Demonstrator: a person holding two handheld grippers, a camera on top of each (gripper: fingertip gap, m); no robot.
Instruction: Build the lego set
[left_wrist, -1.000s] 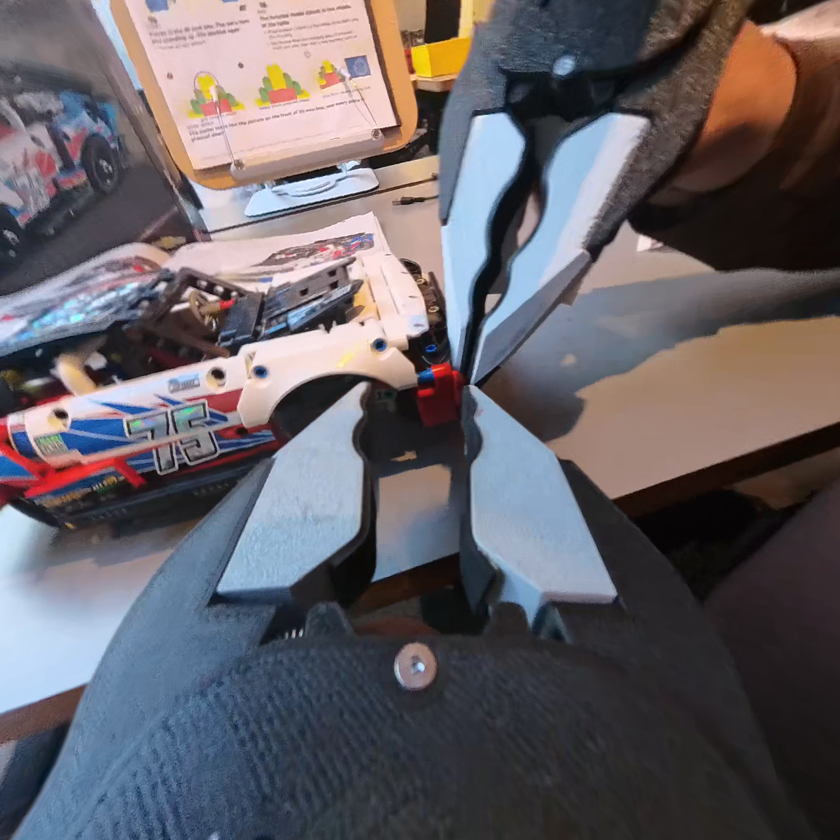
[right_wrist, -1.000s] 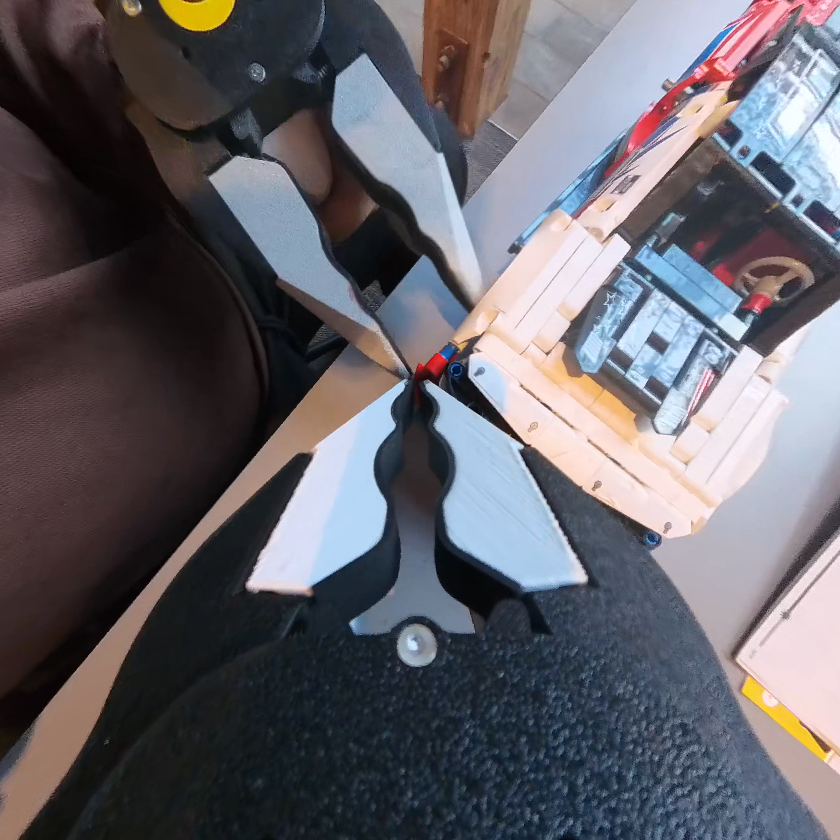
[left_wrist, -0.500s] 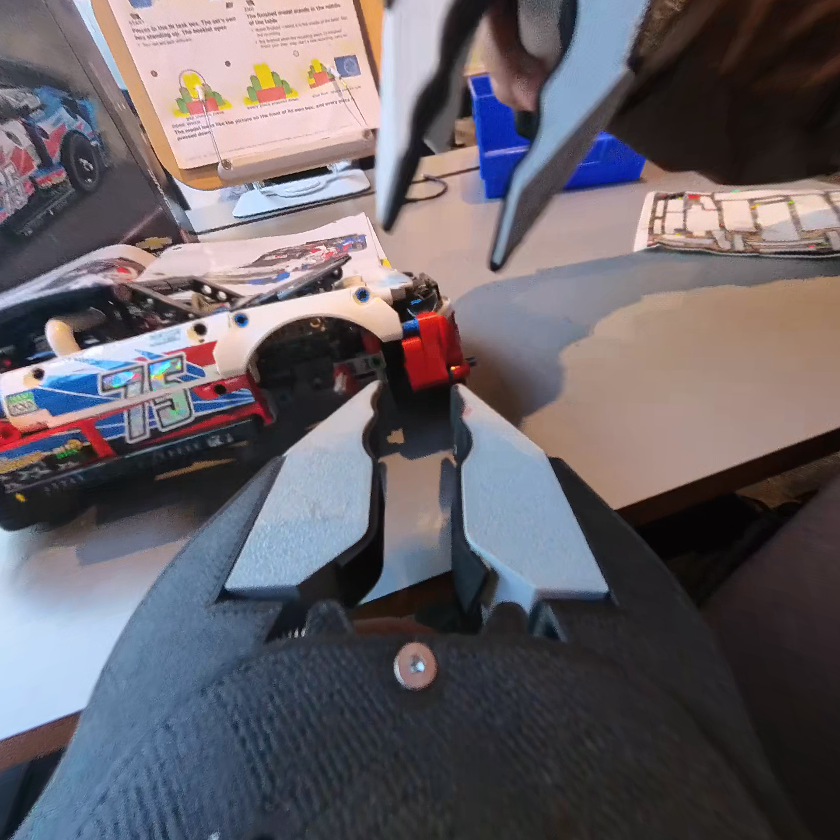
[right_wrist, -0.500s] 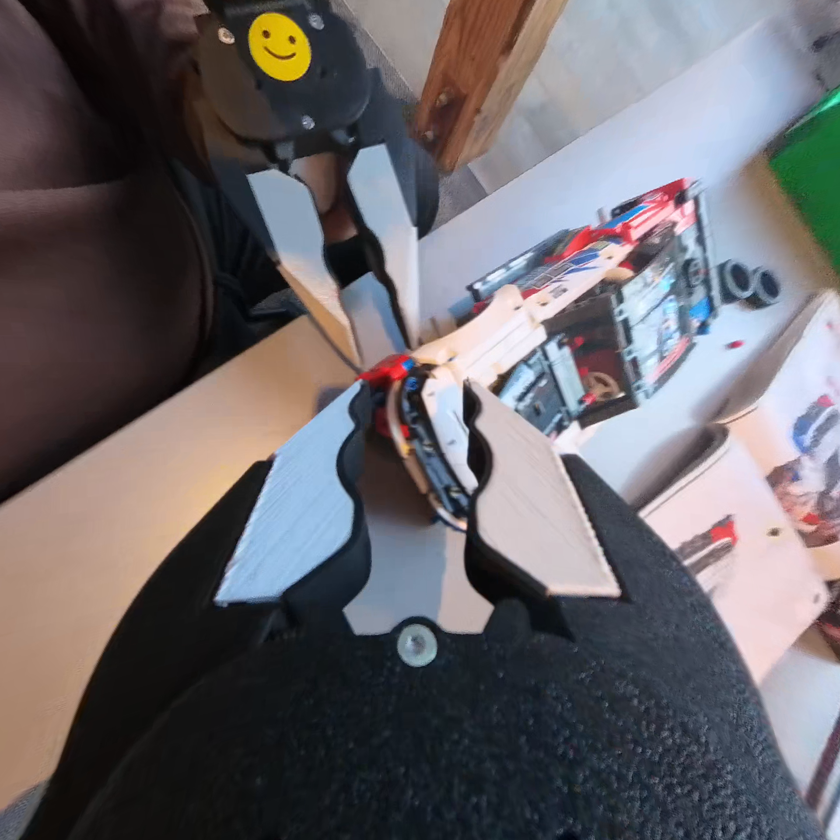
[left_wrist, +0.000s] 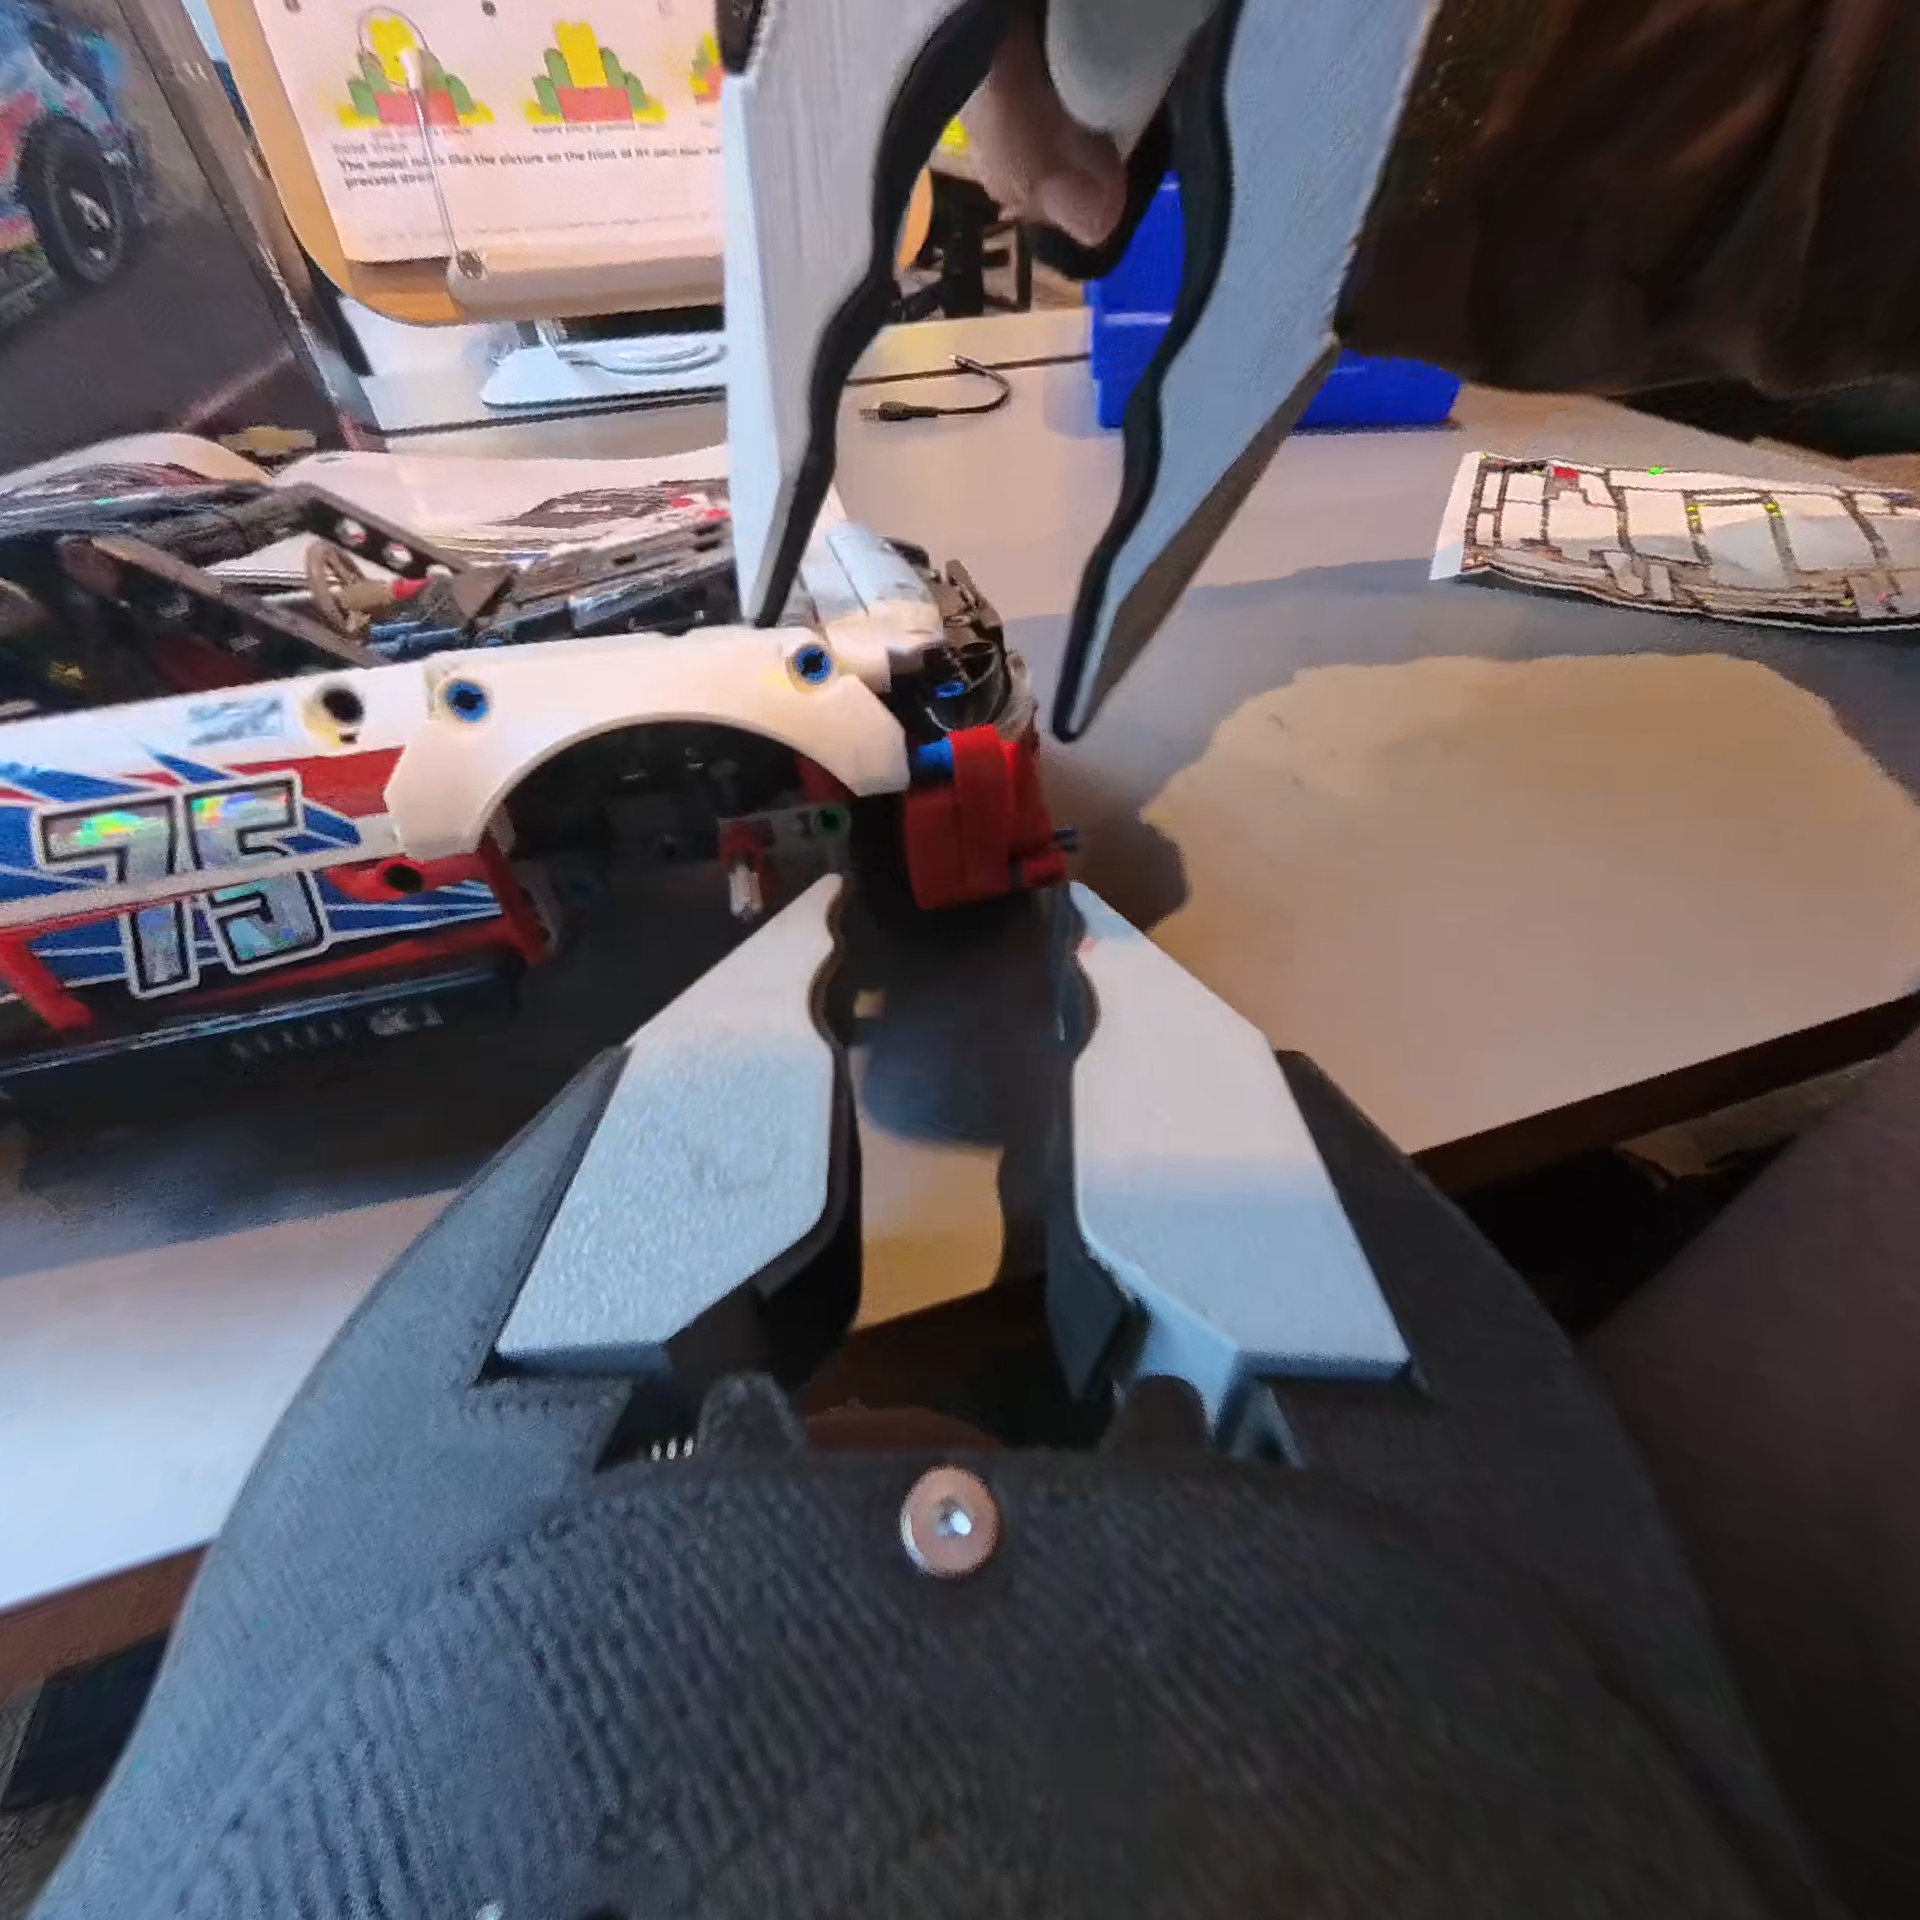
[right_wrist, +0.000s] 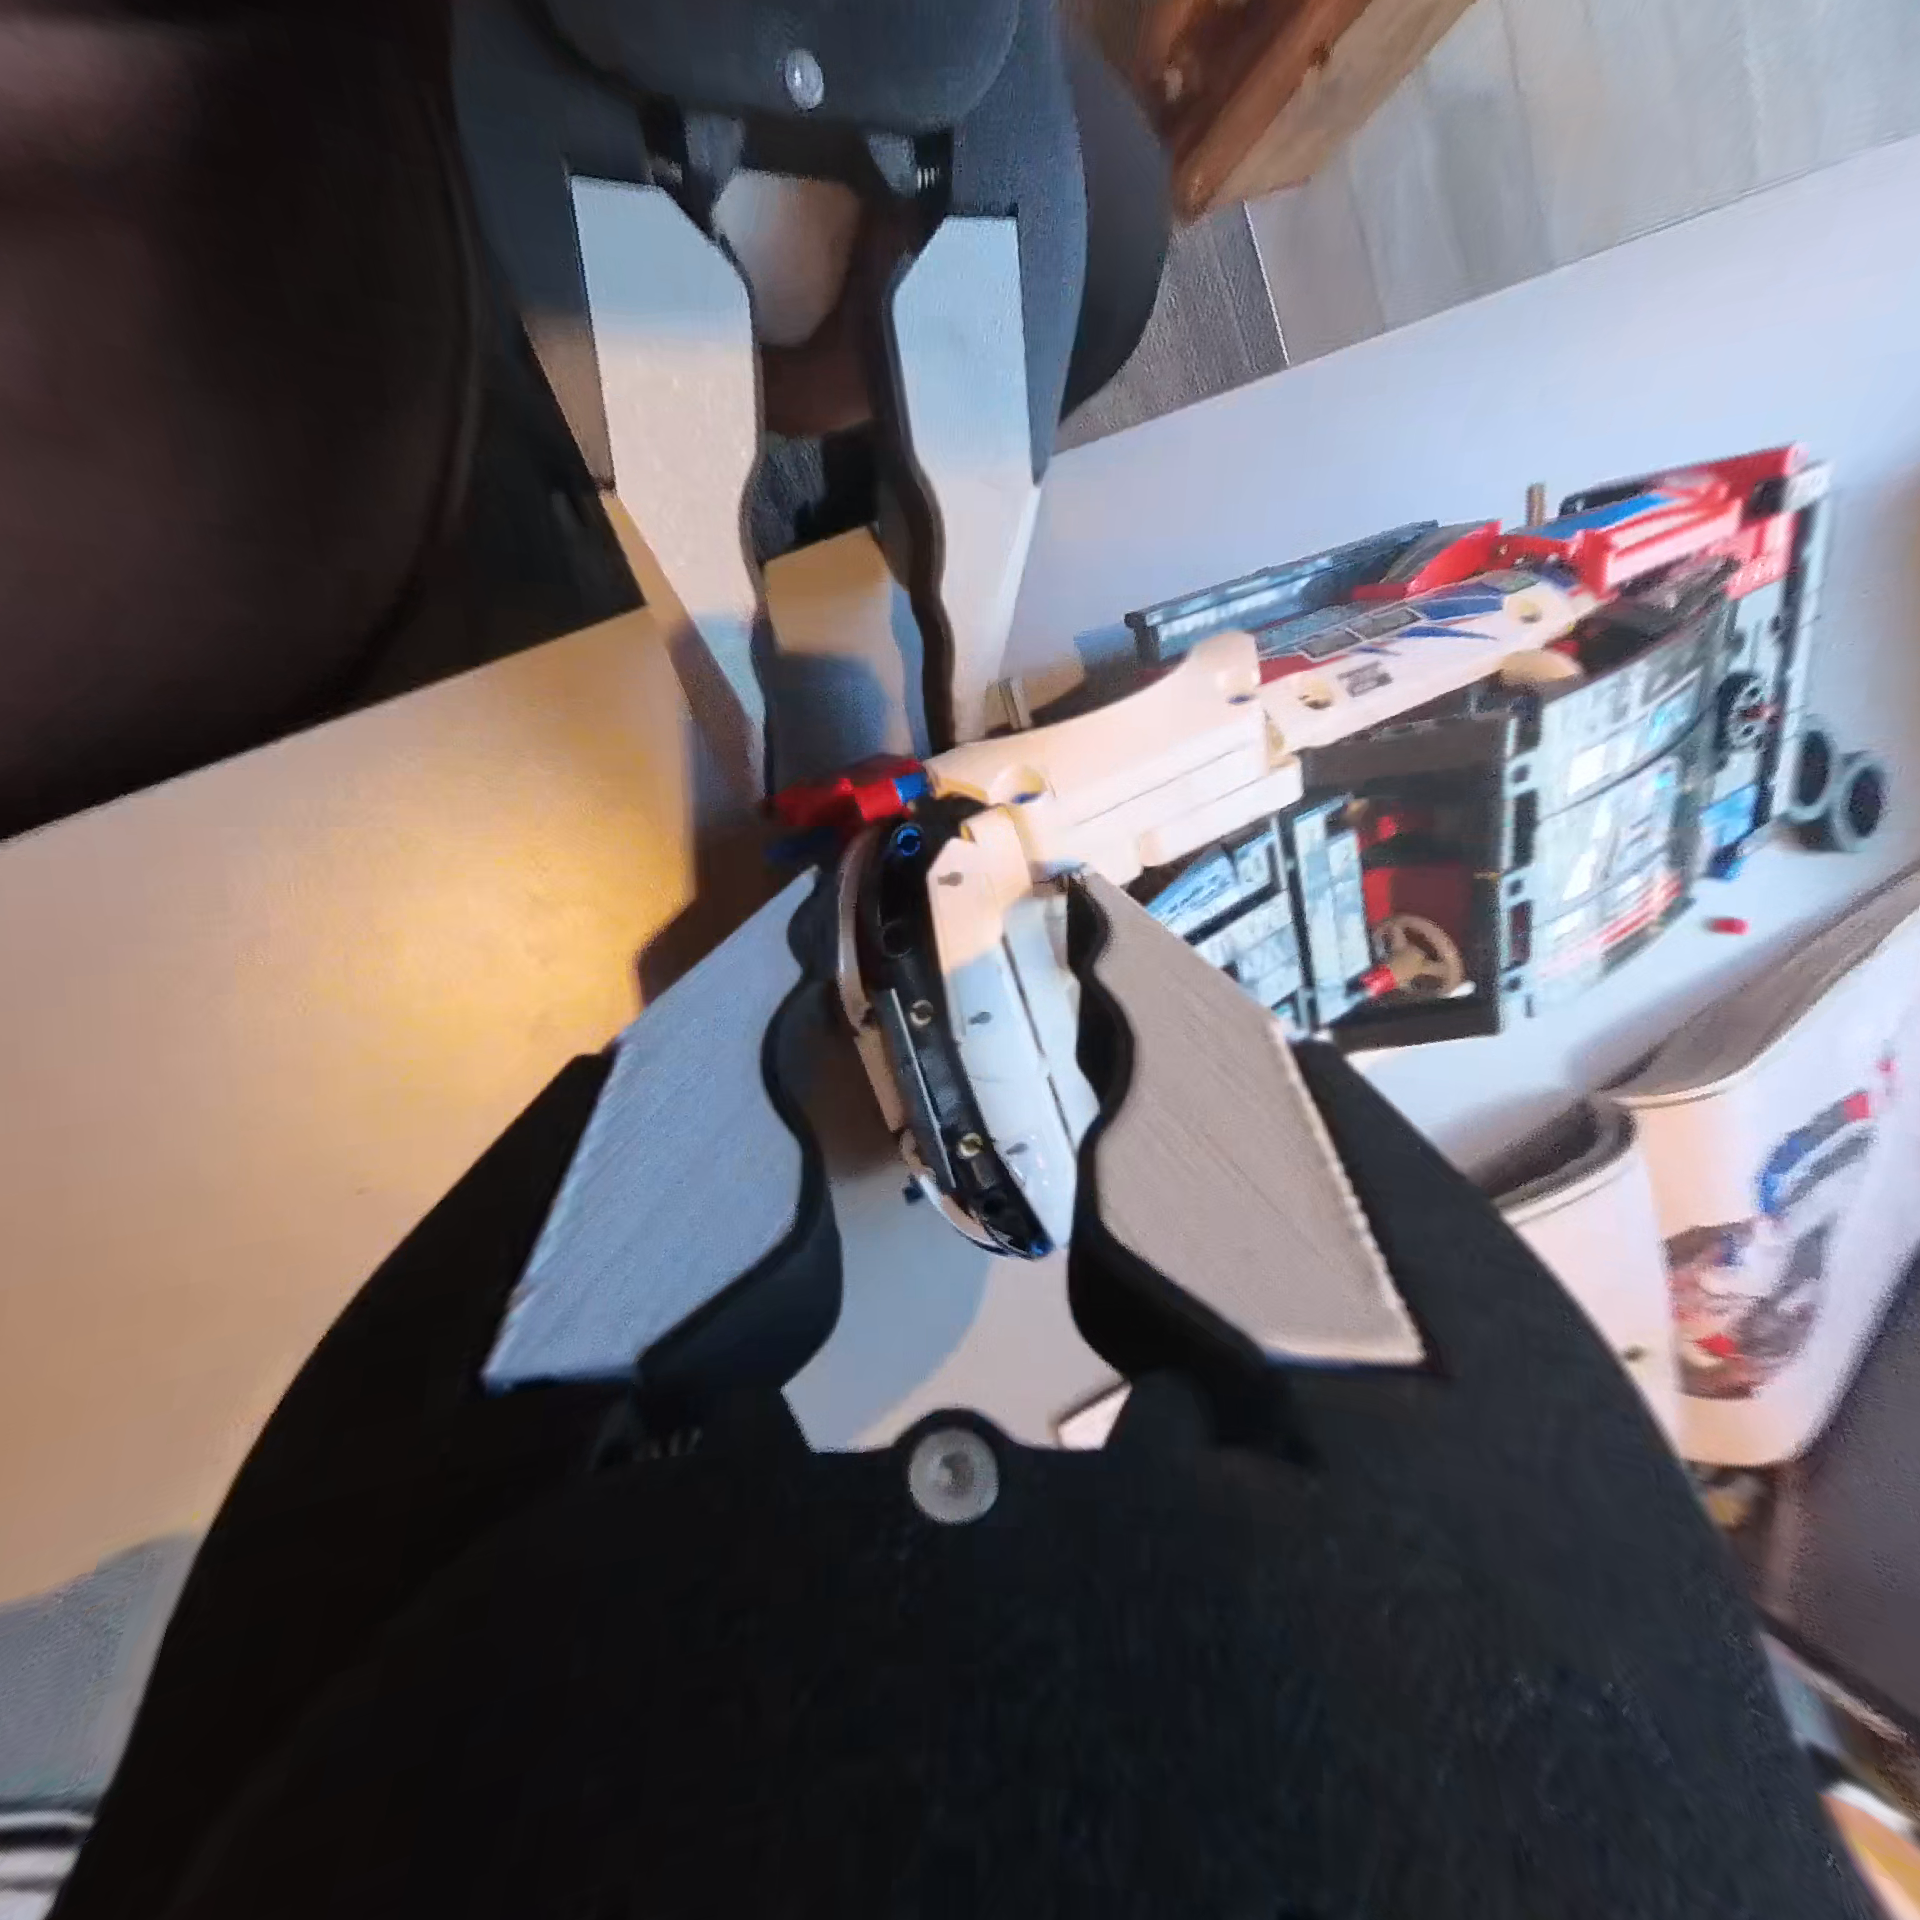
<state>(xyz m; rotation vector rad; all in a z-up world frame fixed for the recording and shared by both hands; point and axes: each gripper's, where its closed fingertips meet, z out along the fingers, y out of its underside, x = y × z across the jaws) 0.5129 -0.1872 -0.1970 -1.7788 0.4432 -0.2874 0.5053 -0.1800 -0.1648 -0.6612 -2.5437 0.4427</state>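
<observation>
A: Lego car (left_wrist: 436, 769), on the bench (left_wrist: 1507, 935) near its front edge, nose toward the person. Right hand-held gripper (right_wrist: 940, 883) comes from above, jaws spread wide either side of the curved white-and-black nose section (right_wrist: 977, 1049); can't tell whether the pads touch it. Left hand-held gripper (left_wrist: 951, 899) sits low at the bench edge, jaws parted, tips flanking the red corner block (left_wrist: 977, 821), holding nothing I can confirm.

B: Risks?

A: My read: the nose panel looks only partly seated. If the right gripper closes off-centre on that curve, the smooth plastic could slip out or the panel could pop off its blue pins (left_wrist: 810, 663). A downward push with no support underneath could tip the car or shove it toward the edge. The red block also looks like a small subassembly, easy to knock loose.

B: Materials?

A: Hard glossy plastic, white arched wheel fender (left_wrist: 665, 717), sticker panels in blue and red with reflective foil digits. Black beams with holes in the cockpit, tan steering wheel (right_wrist: 1413, 951). Gripper fingers (left_wrist: 717, 1132) are flat grey wedges with wavy black inner edges, bodies rough black printed plastic. Bench is matte, pale. Loose black tyres (right_wrist: 1844, 795) beyond the car, open instruction booklet (left_wrist: 582, 499) behind it, blue bin (left_wrist: 1351, 384) farther back.
</observation>
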